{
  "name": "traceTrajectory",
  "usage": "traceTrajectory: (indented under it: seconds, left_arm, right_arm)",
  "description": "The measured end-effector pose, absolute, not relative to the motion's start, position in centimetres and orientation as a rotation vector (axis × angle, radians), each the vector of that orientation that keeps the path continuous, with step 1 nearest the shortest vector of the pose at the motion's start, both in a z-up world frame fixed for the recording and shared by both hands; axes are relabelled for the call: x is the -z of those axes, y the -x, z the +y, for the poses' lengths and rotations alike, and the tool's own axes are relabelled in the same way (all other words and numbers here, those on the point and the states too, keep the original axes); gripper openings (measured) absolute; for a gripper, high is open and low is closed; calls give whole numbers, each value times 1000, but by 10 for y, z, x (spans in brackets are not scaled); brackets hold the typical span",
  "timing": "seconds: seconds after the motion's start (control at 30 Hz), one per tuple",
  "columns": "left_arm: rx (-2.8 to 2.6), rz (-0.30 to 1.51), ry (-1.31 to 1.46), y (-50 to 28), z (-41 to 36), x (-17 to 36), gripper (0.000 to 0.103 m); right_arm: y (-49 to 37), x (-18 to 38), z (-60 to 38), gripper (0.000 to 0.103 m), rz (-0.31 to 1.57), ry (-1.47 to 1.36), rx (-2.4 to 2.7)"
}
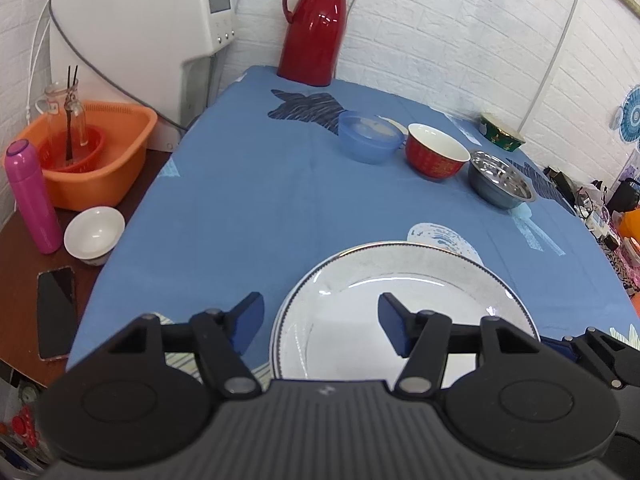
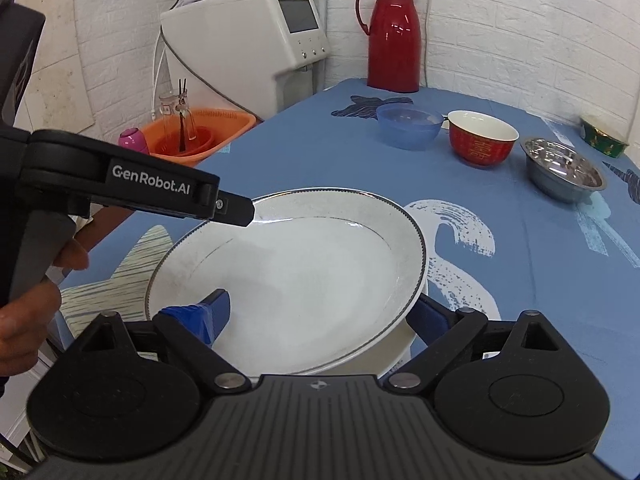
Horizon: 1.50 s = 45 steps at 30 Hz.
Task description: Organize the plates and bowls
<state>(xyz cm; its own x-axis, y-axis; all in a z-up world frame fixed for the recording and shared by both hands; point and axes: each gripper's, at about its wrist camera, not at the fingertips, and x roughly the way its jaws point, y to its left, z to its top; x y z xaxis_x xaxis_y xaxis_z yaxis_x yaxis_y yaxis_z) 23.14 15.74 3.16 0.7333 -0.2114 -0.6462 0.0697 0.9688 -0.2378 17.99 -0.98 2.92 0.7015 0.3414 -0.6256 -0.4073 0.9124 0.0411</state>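
A stack of white plates [image 1: 404, 280] with dark rims lies at the near edge of the blue tablecloth. My left gripper [image 1: 320, 320] hovers open over its left side, holding nothing. In the right wrist view the top plate [image 2: 304, 264] sits tilted on the plate under it. My right gripper [image 2: 320, 316] is open astride its near rim, one finger over the plate and one outside the rim. The left gripper [image 2: 236, 212] reaches the plate's far left rim. Farther back stand a blue bowl [image 1: 370, 136], a red bowl [image 1: 436, 152], a steel bowl [image 1: 500, 178] and a green bowl [image 1: 502, 132].
A red thermos jug [image 1: 314, 28] stands at the table's back edge. Left of the table are a white dispenser [image 1: 160, 32], an orange basin [image 1: 92, 152], a pink bottle [image 1: 32, 196], a white bowl [image 1: 94, 234] and a phone [image 1: 56, 312]. Clutter lies off the right edge.
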Motion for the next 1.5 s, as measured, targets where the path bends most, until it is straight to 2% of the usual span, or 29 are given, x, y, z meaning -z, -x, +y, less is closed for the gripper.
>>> traceTrajectory:
  seconds: [0.23, 0.5, 0.77, 1.23, 1.5]
  left_arm:
    - [161, 736, 202, -233, 155, -32, 61]
    - [170, 738, 202, -232, 150, -34, 61]
    - [195, 736, 176, -238, 135, -41, 62]
    - [257, 747, 72, -276, 57, -64, 64]
    - [290, 816, -5, -314, -4, -61, 67]
  right_arm:
    - [-173, -31, -6, 81, 718, 272, -431]
    - [-173, -36, -39, 81, 716, 76, -440]
    - [-176, -31, -106, 81, 723, -270, -371]
    - [-205, -33, -188, 81, 708, -346, -287]
    - [-239, -32, -241, 81, 678, -357, -259]
